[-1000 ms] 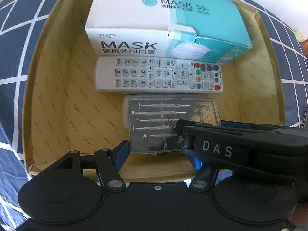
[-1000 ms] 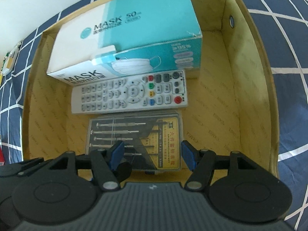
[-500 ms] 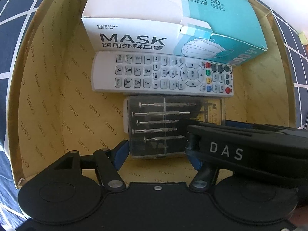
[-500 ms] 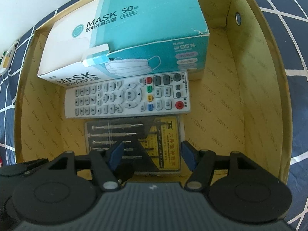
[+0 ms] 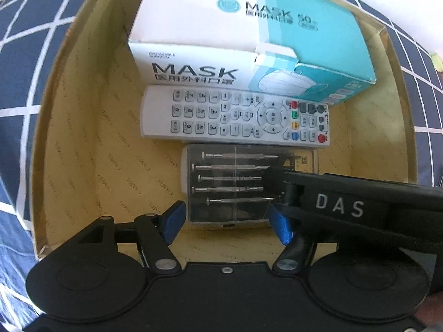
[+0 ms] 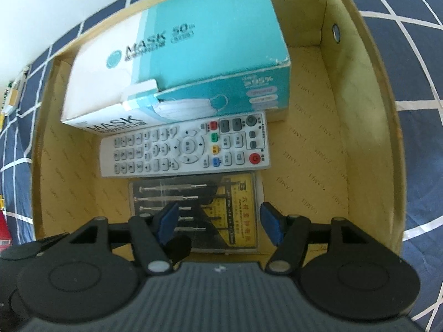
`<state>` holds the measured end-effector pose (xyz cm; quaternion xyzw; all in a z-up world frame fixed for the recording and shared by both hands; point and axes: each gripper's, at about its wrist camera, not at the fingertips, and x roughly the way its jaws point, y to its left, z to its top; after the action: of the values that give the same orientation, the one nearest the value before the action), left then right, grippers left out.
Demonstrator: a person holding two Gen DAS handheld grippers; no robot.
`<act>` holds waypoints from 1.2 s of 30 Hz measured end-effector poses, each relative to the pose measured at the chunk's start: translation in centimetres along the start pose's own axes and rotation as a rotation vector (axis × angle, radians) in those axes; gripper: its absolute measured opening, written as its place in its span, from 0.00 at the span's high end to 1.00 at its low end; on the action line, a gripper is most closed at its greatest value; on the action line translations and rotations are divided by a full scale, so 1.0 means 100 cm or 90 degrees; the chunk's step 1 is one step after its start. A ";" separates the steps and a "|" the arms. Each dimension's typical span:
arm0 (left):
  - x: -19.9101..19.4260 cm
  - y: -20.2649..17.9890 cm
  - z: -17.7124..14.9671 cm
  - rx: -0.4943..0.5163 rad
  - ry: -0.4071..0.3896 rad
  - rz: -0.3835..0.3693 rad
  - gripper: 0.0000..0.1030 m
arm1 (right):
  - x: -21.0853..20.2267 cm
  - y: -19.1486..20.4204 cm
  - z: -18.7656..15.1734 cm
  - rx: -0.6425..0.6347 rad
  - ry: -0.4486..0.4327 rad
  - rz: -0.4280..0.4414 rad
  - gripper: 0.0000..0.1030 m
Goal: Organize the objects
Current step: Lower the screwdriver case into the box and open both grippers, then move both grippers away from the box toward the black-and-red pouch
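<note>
Screwdriver case (image 5: 235, 188): lay flat on the floor of the cardboard box (image 5: 83, 144), directly ahead of both grippers and closest to them of the three packed items.
Remote control (image 5: 235, 117): lay beyond the case, long edge to long edge with it, apparently touching.
Mask box (image 5: 249, 41): stood farthest ahead, behind the remote and near the far wall.
Left gripper (image 5: 231, 220): released, blue pads spread to either side of the case's near end, gripping nothing.
Right gripper (image 6: 218, 222): likewise spread and empty, poised over the yellow-labelled half of the screwdriver case (image 6: 193, 210); its black body crossed the left view from the right.
Progress: three items sat in a tidy row, so packing looked largely done; whether contact with the case remained could not be told. A red item (image 6: 4, 229) showed outside the box, far left of the right gripper, and might have remained to be packed.
Edges: the box's near wall lay just under the pads; the right wall (image 6: 368, 110) rose well to the right.
Open room: bare floor to the right of the row, and a strip to its left, was free for further items or withdrawal.
Surroundings: a navy checked cloth (image 6: 415, 55) lay under the box.
</note>
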<state>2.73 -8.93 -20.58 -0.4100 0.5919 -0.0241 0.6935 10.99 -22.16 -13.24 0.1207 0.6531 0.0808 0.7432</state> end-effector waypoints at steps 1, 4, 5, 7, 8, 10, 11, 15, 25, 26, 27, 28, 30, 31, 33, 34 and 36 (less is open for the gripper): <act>-0.003 -0.001 -0.001 -0.004 -0.007 0.004 0.37 | -0.004 -0.001 -0.001 -0.002 -0.004 0.001 0.37; -0.017 -0.003 -0.005 -0.018 -0.026 0.008 0.36 | -0.017 -0.003 -0.002 -0.006 -0.016 0.010 0.37; -0.021 -0.009 -0.004 -0.020 -0.032 0.010 0.35 | -0.022 -0.004 -0.003 -0.008 -0.021 0.014 0.37; -0.032 -0.011 -0.006 -0.022 -0.047 0.017 0.33 | -0.034 -0.006 -0.003 -0.010 -0.032 0.020 0.37; -0.037 -0.013 -0.005 -0.022 -0.053 0.020 0.32 | -0.039 -0.009 -0.003 -0.011 -0.036 0.023 0.36; -0.047 -0.018 -0.005 -0.025 -0.068 0.028 0.29 | -0.046 -0.006 0.002 -0.015 -0.047 0.027 0.35; -0.051 -0.019 -0.005 -0.029 -0.075 0.032 0.28 | -0.050 -0.007 0.003 -0.019 -0.052 0.029 0.34; -0.057 -0.038 -0.006 -0.045 -0.099 0.045 0.20 | -0.066 -0.015 0.004 -0.031 -0.070 0.029 0.30; -0.061 -0.097 -0.017 -0.063 -0.126 0.072 0.12 | -0.112 -0.076 0.004 -0.054 -0.107 0.026 0.08; -0.060 -0.105 -0.019 -0.061 -0.127 0.072 0.11 | -0.116 -0.083 0.003 -0.054 -0.109 0.026 0.07; -0.059 -0.114 -0.021 -0.056 -0.128 0.072 0.09 | -0.121 -0.092 0.003 -0.055 -0.111 0.026 0.06; -0.058 -0.121 -0.023 -0.053 -0.131 0.077 0.07 | -0.126 -0.102 0.003 -0.054 -0.114 0.027 0.05; -0.055 -0.137 -0.028 -0.054 -0.134 0.085 0.06 | -0.134 -0.122 0.001 -0.050 -0.120 0.025 0.02; -0.053 -0.146 -0.030 -0.056 -0.133 0.085 0.06 | -0.138 -0.132 0.000 -0.048 -0.121 0.025 0.00; -0.050 -0.162 -0.035 -0.058 -0.133 0.089 0.05 | -0.144 -0.151 -0.002 -0.047 -0.121 0.024 0.00; -0.049 -0.170 -0.037 -0.057 -0.135 0.091 0.04 | -0.147 -0.162 -0.004 -0.046 -0.120 0.023 0.00; -0.045 -0.186 -0.043 -0.056 -0.142 0.095 0.01 | -0.153 -0.180 -0.007 -0.045 -0.119 0.020 0.00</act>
<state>6.20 -21.24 -5.65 -0.3952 0.5405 0.0994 0.7360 7.59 -43.63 -3.91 0.1117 0.5756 0.1038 0.8034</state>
